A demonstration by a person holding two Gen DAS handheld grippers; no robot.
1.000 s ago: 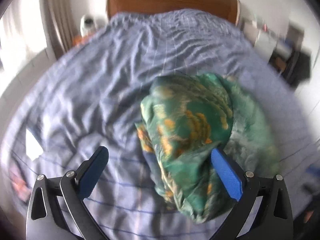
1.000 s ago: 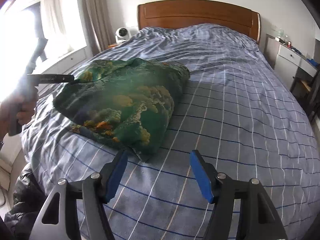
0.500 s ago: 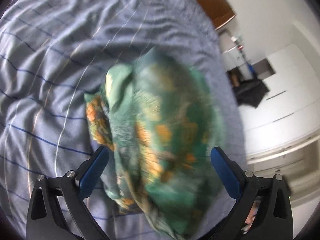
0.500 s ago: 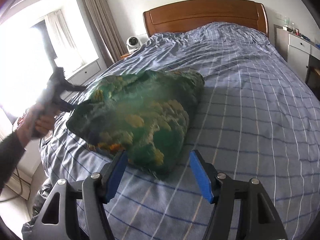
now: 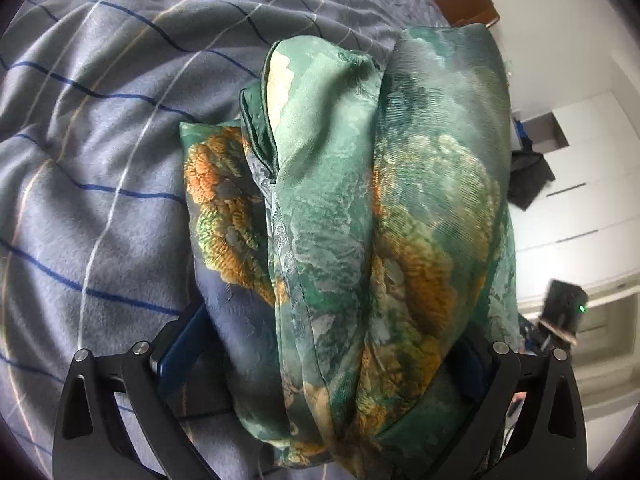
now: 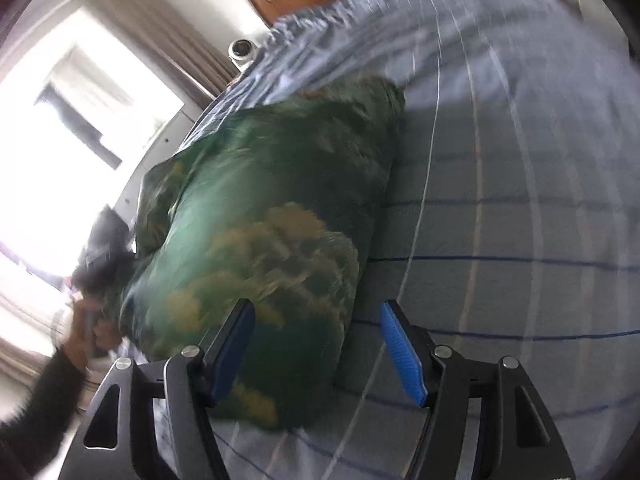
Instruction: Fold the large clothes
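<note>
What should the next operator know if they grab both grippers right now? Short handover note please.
Left gripper: jaws wide, green printed garment bunched between them and draped over the front; no firm pinch visible.
Right gripper: open, empty, close to the garment's near end.
Garment lies bundled in loose folds on the striped bedspread, not squared up.
Done: rough folding only.
Left: set it flat, square the edges, finish the fold.

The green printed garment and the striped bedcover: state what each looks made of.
Green printed garment: likely a thin silky or satin-like woven fabric; it shows a soft sheen and drapes in smooth, limp folds. Silk or synthetic cannot be told.

Striped bedcover: seems a matte, slightly brushed cotton-type cloth; the surface looks faintly fuzzy, with soft, broad wrinkles and no shine.
</note>
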